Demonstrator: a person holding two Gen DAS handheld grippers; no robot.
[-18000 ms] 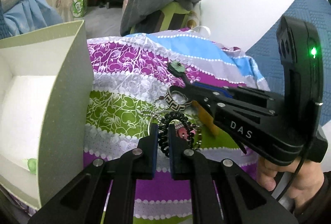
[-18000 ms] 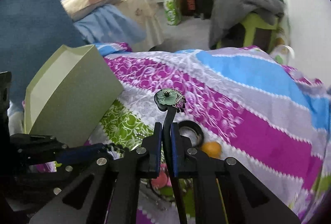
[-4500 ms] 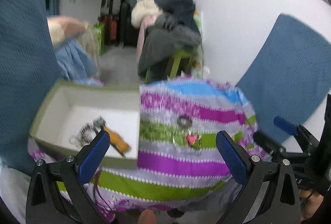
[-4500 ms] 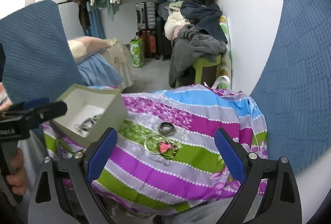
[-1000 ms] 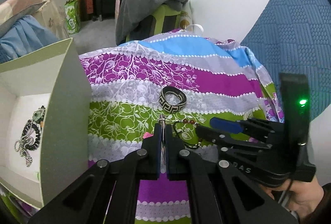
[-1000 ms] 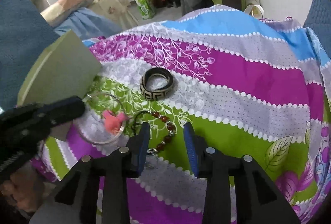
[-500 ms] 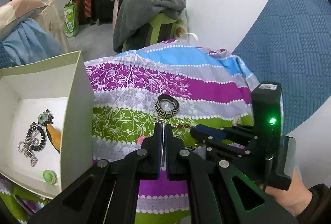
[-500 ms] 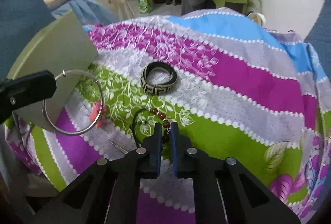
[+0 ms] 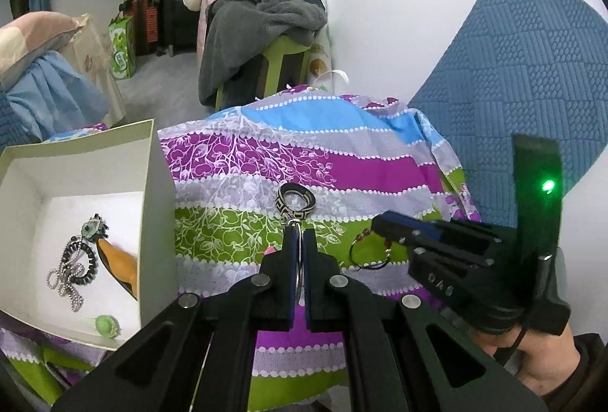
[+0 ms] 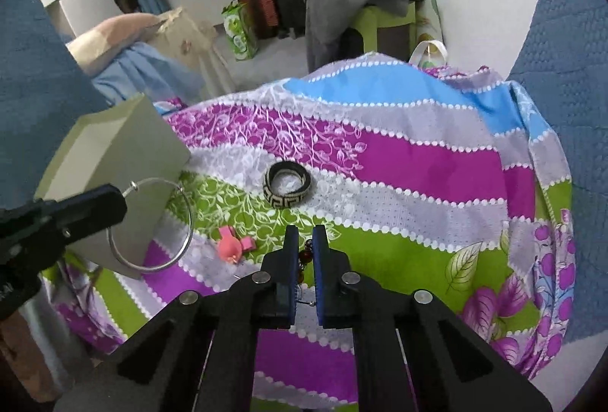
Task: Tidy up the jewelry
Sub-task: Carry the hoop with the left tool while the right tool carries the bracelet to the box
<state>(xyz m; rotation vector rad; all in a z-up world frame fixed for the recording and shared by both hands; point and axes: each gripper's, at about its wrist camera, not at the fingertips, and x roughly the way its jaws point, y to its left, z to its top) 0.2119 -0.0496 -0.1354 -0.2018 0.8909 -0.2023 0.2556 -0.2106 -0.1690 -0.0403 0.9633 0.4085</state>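
Note:
My left gripper (image 9: 298, 241) is shut on a thin silver hoop bangle (image 10: 189, 222), held in the air beside the open green-grey box (image 9: 159, 222). In the right wrist view the left gripper (image 10: 110, 201) shows at the left. My right gripper (image 10: 303, 241) is shut on a red-bead bracelet (image 9: 364, 248) lifted just above the striped cloth (image 10: 418, 161); its beads (image 10: 305, 256) show between the fingers. A black-and-cream patterned bangle (image 10: 287, 184) and a small pink piece (image 10: 231, 246) lie on the cloth. The box holds a black coil piece (image 9: 76, 260), an orange piece (image 9: 117, 260) and a green bead (image 9: 106, 324).
Blue quilted cushions (image 9: 513, 89) stand at right and left. Behind the cloth, a green stool (image 9: 288, 58) piled with grey clothes (image 9: 262, 16), a pillow (image 10: 114, 35) and suitcases. The cloth's edges drop off at front and right.
Over the last second my right gripper closed on the red-bead bracelet and lifted it. My left gripper rose and drew back with the silver hoop, so more of the box interior shows.

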